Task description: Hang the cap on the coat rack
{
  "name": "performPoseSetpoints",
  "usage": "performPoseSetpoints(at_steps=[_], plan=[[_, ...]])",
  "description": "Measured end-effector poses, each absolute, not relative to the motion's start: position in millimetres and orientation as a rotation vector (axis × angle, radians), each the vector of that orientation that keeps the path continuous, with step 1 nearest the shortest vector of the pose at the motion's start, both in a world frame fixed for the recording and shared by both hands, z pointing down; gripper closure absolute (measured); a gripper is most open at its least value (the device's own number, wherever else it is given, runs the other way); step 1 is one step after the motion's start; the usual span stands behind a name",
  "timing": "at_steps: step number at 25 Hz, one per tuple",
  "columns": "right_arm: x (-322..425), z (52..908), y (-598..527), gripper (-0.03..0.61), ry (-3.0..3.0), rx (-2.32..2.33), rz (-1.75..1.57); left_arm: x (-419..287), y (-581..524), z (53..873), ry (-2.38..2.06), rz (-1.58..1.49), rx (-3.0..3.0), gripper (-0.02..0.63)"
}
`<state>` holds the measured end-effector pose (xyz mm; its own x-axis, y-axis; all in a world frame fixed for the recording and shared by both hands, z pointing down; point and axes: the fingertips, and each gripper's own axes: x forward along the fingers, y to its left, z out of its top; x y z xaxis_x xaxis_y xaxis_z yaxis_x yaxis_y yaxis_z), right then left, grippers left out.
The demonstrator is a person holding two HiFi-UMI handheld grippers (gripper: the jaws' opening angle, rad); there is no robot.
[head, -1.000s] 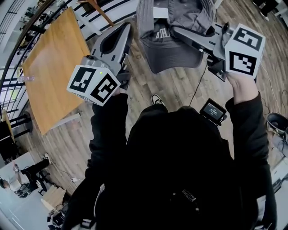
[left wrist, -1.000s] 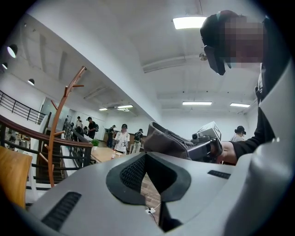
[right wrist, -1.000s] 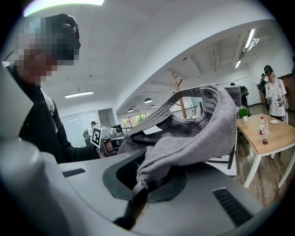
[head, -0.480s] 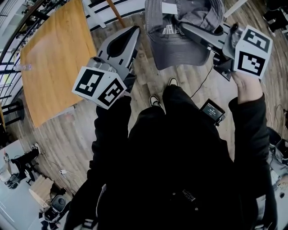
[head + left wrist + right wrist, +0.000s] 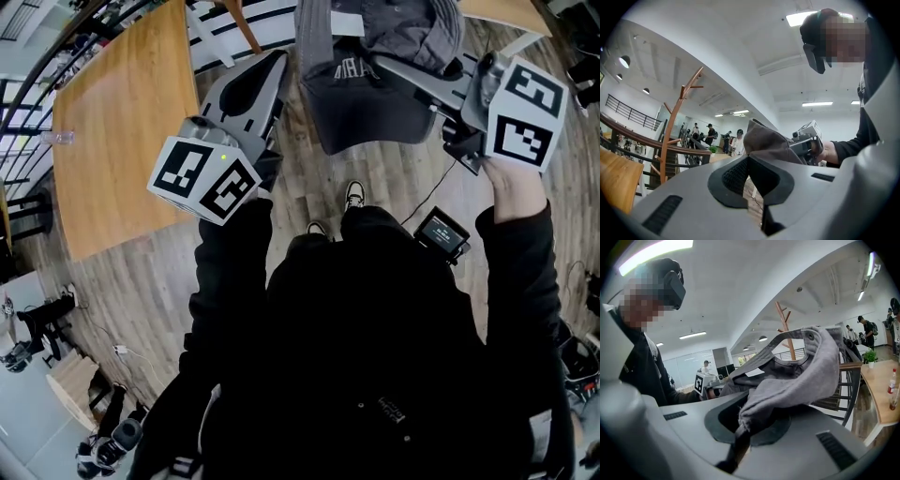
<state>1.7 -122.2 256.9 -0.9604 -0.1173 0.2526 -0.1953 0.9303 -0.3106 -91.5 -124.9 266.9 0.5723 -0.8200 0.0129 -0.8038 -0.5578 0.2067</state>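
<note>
The rack (image 5: 677, 124) is a wooden pole with short pegs angled upward. It stands well apart from the cap, so I judge you are in the carry, with the hanging itself not begun. The cap (image 5: 375, 94) hangs in front of your chest with its inside turned toward you and its brim lowest. Your right gripper (image 5: 743, 427) is clenched on the cloth of the cap's back edge, and that thin pinch alone bears it. Your left gripper (image 5: 749, 161) is closed with nothing between its jaws. It is near the cap and not touching it.

To do this well, hold the pinch firm all the way to the rack. Pick one peg, bring the cap's open side over the peg tip, and lower until the peg takes the weight. Only then let the right jaws part. The cloth is limp and will likely sag shut, so open the left gripper and use it to spread or steady the brim side.

A wooden table (image 5: 112, 122) lies low on your left, so mind its edge as you walk. A dark railing (image 5: 846, 385) runs near the rack, leaving little room to swing wide. People (image 5: 710, 133) stand far off, clear of your path. A bottle (image 5: 891, 382) sits on another table at your right.
</note>
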Motion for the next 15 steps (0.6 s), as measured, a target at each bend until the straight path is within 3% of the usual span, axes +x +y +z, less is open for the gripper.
performPoseSetpoints(at_steps=[15], plan=[[5.3, 238.3, -114.0, 0.558, -2.915, 0.175, 0.491, -80.6, -117.7, 253.0, -1.374, -0.05, 2.641, 0.609]])
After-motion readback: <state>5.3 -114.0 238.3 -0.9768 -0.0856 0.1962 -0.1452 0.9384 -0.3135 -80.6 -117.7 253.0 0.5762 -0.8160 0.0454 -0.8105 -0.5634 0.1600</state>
